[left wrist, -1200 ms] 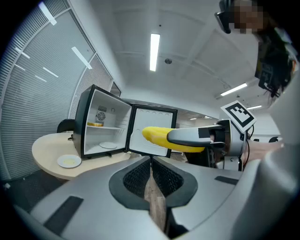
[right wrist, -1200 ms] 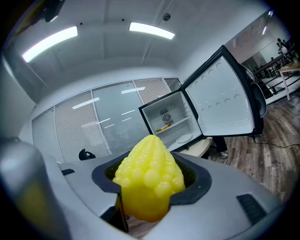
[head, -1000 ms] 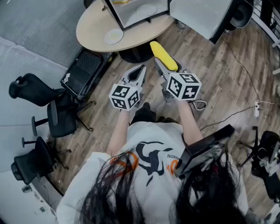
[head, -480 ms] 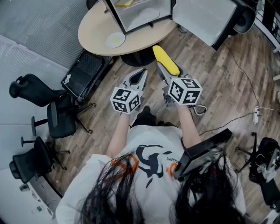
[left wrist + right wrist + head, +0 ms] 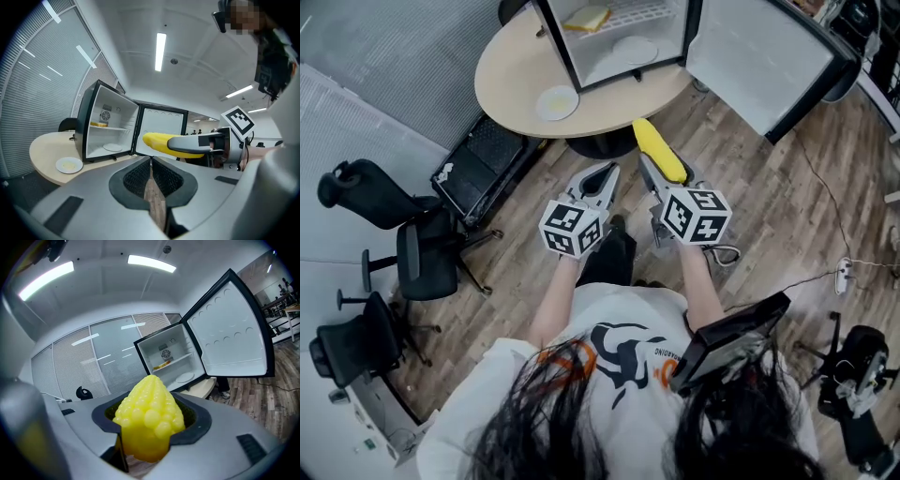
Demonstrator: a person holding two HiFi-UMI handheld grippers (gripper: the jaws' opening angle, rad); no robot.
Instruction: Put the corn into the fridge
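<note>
A yellow corn cob point(image 5: 658, 148) sticks out forward from my right gripper point(image 5: 664, 169), which is shut on it; in the right gripper view the corn point(image 5: 149, 411) fills the gap between the jaws. My left gripper point(image 5: 601, 175) is level beside it, jaws together with nothing in them point(image 5: 150, 161). Ahead, a small black fridge point(image 5: 614, 37) stands on a round beige table point(image 5: 511, 70) with its door point(image 5: 764, 61) swung wide open to the right. In the left gripper view the corn point(image 5: 157, 142) hangs in front of the fridge point(image 5: 110, 133), still short of it.
A white plate point(image 5: 556, 102) lies on the table left of the fridge. Inside are a second plate point(image 5: 635, 49) and a yellow item point(image 5: 586, 19) on the shelf. Office chairs point(image 5: 412, 253) and a black case point(image 5: 483, 164) stand at left; a cable point(image 5: 844, 272) crosses the wooden floor at right.
Both grippers have moved forward toward the table together, the corn still held. The open fridge now shows more fully at the top of the head view.
</note>
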